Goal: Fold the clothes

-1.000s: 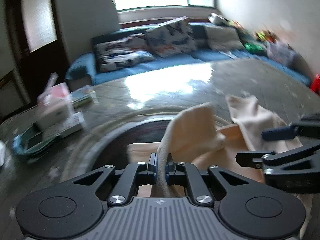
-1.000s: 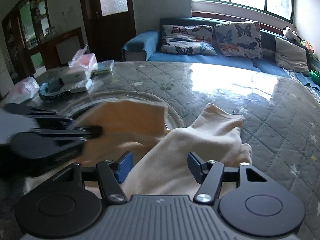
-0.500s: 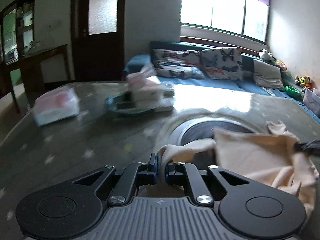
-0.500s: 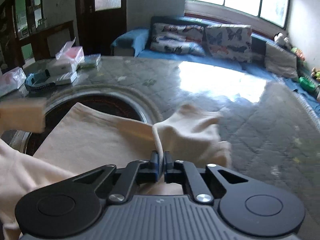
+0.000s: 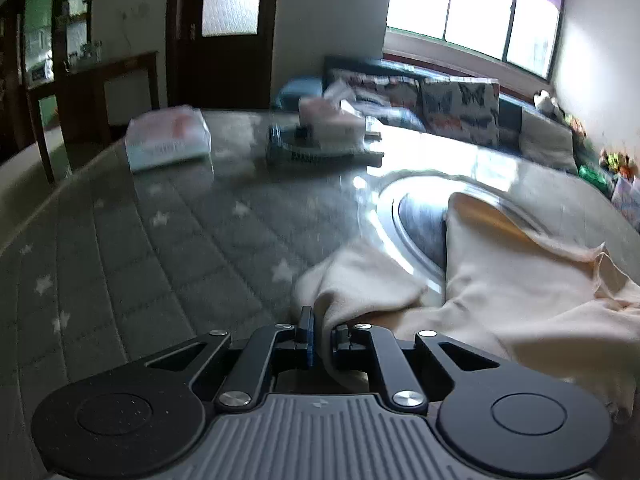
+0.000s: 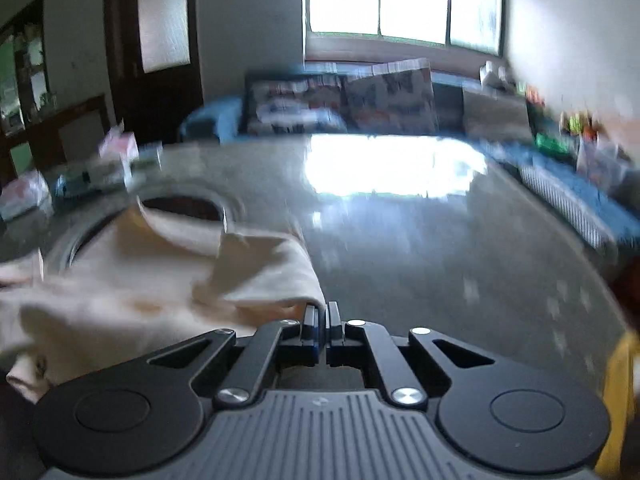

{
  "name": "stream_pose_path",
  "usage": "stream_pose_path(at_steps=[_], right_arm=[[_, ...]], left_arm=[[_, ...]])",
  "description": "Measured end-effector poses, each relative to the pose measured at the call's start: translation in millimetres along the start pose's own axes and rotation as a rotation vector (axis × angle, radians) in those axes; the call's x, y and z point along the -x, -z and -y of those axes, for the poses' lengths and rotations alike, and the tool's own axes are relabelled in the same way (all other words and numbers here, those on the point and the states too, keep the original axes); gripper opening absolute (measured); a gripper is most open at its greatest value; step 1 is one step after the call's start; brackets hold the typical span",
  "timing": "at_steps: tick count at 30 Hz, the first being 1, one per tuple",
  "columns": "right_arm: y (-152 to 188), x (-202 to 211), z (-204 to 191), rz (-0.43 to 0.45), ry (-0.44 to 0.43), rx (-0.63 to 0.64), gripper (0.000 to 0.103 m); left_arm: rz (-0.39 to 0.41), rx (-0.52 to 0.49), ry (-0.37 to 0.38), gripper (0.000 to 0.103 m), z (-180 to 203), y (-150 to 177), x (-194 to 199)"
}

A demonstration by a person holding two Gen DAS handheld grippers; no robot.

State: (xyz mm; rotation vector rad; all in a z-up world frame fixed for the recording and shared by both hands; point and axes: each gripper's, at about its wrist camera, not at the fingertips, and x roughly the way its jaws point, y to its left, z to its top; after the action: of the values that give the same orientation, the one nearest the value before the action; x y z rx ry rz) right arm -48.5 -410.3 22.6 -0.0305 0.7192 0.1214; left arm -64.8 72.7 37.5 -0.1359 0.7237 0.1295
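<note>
**Left wrist view: gripper clamped on a cream garment at a round table**

The left gripper fills the lower frame, its jaws closed on a fold of the cream garment. From the jaws the cloth runs right, spread across the table, which is covered by a grey quilted sheet with white stars, and partly over the round inset ring at the centre. At the far edge lie a tissue pack and a dark tray bearing a tissue box, all blurred. Beyond stands a sofa with patterned cushions under a bright window.
</note>
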Motion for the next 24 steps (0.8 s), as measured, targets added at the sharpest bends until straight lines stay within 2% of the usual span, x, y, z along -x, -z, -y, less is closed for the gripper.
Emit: stream_pose_path(at_steps=[1,4,6,8,12,17,23,24], right_arm=[[7.6,0.1,3.8,-0.029,0.005,0.004,0.012],[21.7,2.2,8.9,-0.073,0.020,0.032,0.024],[21.0,8.0,7.2,-0.064,0.010,0.045,0.026],[15.0,13.0,-1.4,-0.034,0.009,0.080,0.035],[-0.7,9.9,-18.5,0.008,-0.025,0.129,0.042],[-17.1,-25.2,-41.9,-0.009,-0.065,0.173,0.042],[-18.2,-66.2,-53.0,-0.063,-0.079,0.200,0.040],[-18.6,-68.8,-52.8,-0.062,-0.079,0.205,0.030]], left_arm=[[-0.008,-0.004,-0.001,0.012,-0.9,2.3,0.2],[-0.012,-0.029,-0.002,0.016,-1.0,3.8,3.6],[-0.006,-0.054,-0.005,0.026,0.7,2.6,7.8],[0.012,-0.071,-0.012,0.046,1.6,-0.2,11.6],[0.036,-0.075,-0.011,0.049,0.9,-7.3,18.4],[0.058,-0.093,0.010,0.049,12.1,-21.3,17.1],[0.054,-0.148,0.064,0.049,45.5,-41.7,-5.3],[0.051,-0.160,0.070,0.049,51.5,-44.4,-10.9]])
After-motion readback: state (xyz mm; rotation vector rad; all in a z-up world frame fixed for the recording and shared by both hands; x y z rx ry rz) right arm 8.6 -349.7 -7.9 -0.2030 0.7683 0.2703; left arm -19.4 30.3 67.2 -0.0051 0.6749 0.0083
